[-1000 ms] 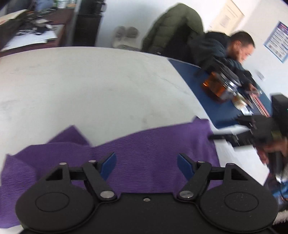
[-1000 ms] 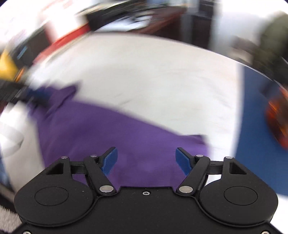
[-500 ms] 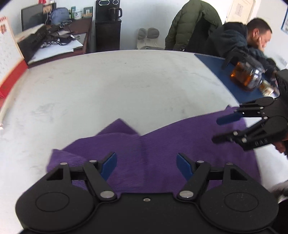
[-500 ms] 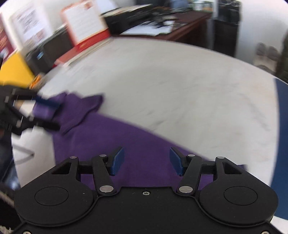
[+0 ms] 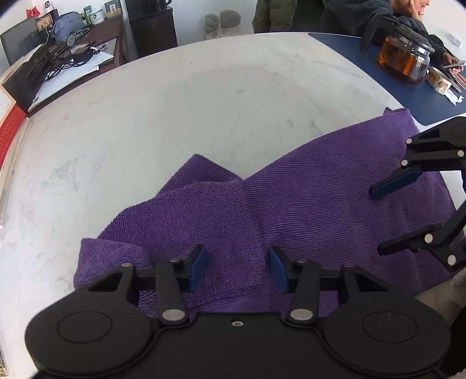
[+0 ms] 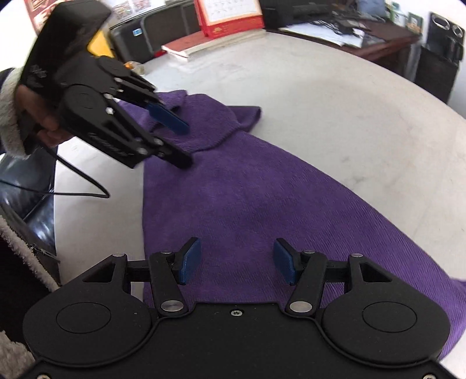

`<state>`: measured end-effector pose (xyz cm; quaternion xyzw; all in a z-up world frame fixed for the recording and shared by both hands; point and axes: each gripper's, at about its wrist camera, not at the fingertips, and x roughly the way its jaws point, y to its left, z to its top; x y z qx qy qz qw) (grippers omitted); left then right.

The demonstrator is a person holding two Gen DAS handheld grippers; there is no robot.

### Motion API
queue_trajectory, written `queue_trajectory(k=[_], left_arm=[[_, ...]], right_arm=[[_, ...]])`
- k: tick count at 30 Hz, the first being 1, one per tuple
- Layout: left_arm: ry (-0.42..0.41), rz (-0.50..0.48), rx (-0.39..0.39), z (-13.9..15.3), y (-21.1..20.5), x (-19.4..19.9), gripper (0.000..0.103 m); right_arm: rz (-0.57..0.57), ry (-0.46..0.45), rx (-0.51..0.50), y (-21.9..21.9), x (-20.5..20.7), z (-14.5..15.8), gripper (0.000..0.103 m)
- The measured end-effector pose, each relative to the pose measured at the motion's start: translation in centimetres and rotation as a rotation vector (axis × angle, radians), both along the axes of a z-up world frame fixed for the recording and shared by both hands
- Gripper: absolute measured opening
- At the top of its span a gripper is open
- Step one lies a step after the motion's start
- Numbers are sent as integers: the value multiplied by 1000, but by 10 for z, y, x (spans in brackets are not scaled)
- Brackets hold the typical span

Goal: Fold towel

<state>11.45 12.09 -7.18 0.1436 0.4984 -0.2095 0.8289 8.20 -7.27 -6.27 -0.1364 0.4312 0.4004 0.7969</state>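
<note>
A purple towel (image 5: 320,189) lies spread on the white marble table (image 5: 174,102), its left end rumpled and folded over on itself. My left gripper (image 5: 237,268) hovers low over that folded flap near the front hem. Its jaws are closing, with towel below them and the blue pads not pressing anything. In the right wrist view the towel (image 6: 247,189) runs diagonally, and the left gripper (image 6: 186,142) points down at the bunched corner. My right gripper (image 6: 237,261) stands open over the towel's flat right end, and the left wrist view shows it as well (image 5: 378,221).
A glass teapot (image 5: 403,59) of amber tea stands on a blue mat (image 5: 413,96) at the back right, where a seated person (image 5: 378,14) leans. A red desk calendar (image 6: 230,17) and a cluttered desk (image 5: 72,58) lie beyond the table's far edge. A cable (image 6: 81,186) trails from the left gripper.
Both grippers have swung in and down over the towel. The left jaws have narrowed over the folded flap. The right jaws narrowed earlier and have held since.
</note>
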Motion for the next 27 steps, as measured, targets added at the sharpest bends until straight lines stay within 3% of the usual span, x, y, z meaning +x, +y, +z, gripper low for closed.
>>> queue_trajectory(k=[3,8,13,18,27], left_arm=[[5,14,-11,1,3,2,34],[28,64,-94,6,16,6,19],[37,101,-158,9,27,7,15],[12,145,-184,17,36,7,10],[-77,163,-181,46,57,15,6]], right_arm=[[20,-11,9,4,-3,2,53],[52,-51,39,23,-4,11,51],[55,-113,19,51,12,14,43],[32,-124,-30,74,29,6,28],[6,-125,-107,97,30,-11,28]])
